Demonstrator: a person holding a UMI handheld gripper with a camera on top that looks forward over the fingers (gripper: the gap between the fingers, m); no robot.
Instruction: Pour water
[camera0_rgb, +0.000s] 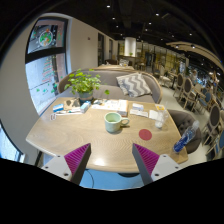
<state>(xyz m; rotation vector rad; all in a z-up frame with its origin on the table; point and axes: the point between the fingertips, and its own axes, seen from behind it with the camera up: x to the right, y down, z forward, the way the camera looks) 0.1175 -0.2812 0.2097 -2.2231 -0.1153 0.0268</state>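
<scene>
The gripper (110, 160) is held above the near edge of a round light wooden table (95, 145), tilted down a little so that the whole tabletop shows ahead of it. Its two fingers, each with a magenta pad (76, 157), stand wide apart with nothing between them but bare wood; they hold and touch nothing.

Beyond the fingers, near the middle of the table, stands a pale green ceramic mug (113, 121), upright, its handle turned to the right. Just beside it to the right lies a small white rounded thing (128, 123), too small to tell. Farther right, a flat red round coaster (145, 134) lies on the wood, apart from the mug.

At the far side of the table stands a leafy green potted plant (84, 82), with white papers (115, 105) and small blue items spread around it. Behind the table is a grey sofa (105, 82) bearing a patterned grey-and-white cushion (133, 85). Chairs and other tables stand well off to the right. Nothing lies between the fingers and the mug.
</scene>
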